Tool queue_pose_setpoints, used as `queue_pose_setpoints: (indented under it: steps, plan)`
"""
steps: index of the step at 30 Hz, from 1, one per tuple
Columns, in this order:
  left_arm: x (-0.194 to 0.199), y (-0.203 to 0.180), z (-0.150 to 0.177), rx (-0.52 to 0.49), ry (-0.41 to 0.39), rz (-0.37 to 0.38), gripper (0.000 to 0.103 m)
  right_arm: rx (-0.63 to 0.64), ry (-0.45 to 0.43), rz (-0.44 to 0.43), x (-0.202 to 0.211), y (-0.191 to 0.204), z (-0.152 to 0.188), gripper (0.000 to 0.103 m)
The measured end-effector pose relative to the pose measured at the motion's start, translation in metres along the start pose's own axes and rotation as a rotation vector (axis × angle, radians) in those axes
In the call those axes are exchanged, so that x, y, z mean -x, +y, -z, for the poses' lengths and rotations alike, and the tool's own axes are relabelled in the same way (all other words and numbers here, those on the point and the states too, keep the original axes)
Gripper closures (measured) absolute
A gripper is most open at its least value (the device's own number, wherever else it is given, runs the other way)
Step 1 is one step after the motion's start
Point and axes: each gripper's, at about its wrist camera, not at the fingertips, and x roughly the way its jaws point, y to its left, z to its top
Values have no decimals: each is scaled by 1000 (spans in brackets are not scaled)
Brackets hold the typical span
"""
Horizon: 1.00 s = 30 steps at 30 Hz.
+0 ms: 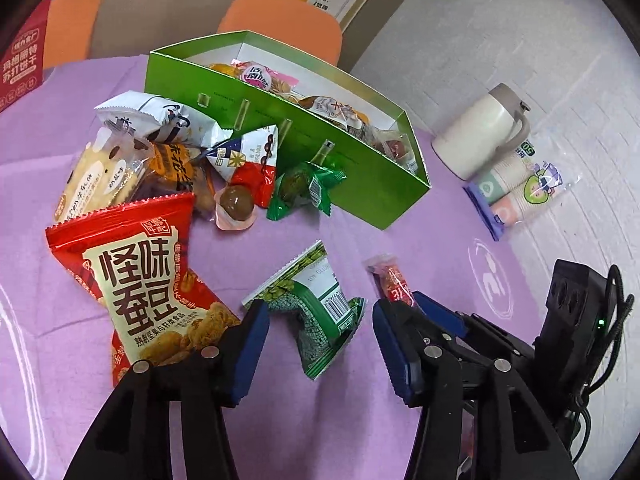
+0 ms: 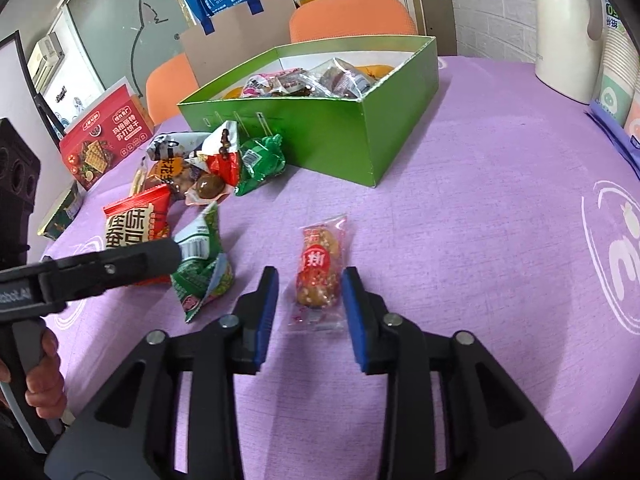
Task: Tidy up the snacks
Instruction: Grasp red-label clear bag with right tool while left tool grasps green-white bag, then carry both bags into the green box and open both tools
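Note:
A green pea packet (image 1: 316, 316) lies on the purple tablecloth between the fingers of my left gripper (image 1: 320, 340), which is open and apart from it. My right gripper (image 2: 311, 308) is open around the lower half of a small clear packet with a red label (image 2: 320, 268), its pads not touching it. The green box (image 2: 320, 132) behind them holds several wrapped snacks. A pile of loose snacks (image 1: 168, 160) lies against its front wall, with a red bean-snack bag (image 1: 136, 280) nearer me.
A white jug (image 1: 476, 132) and a sleeve of paper cups (image 1: 520, 188) stand right of the box. A red biscuit box (image 2: 104, 140) stands at the far left edge. Orange chairs (image 2: 352, 16) are behind the table. A hand (image 2: 40, 376) holds the left gripper's handle.

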Motion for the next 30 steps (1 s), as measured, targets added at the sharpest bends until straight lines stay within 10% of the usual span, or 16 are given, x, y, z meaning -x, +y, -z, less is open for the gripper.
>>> queue_pose_setpoints:
  steps: [10, 17, 30]
  plan:
    - [-23, -11, 0, -37, 33, -28, 49, 3, 7, 29, -5, -1, -3, 66]
    - [-26, -13, 1, -78, 22, -27, 69, 6, -3, 35, -5, -1, -1, 80]
    - [35, -32, -24, -140, -88, 38, 71, 59, -152, -5, 46, 16, -35, 80]
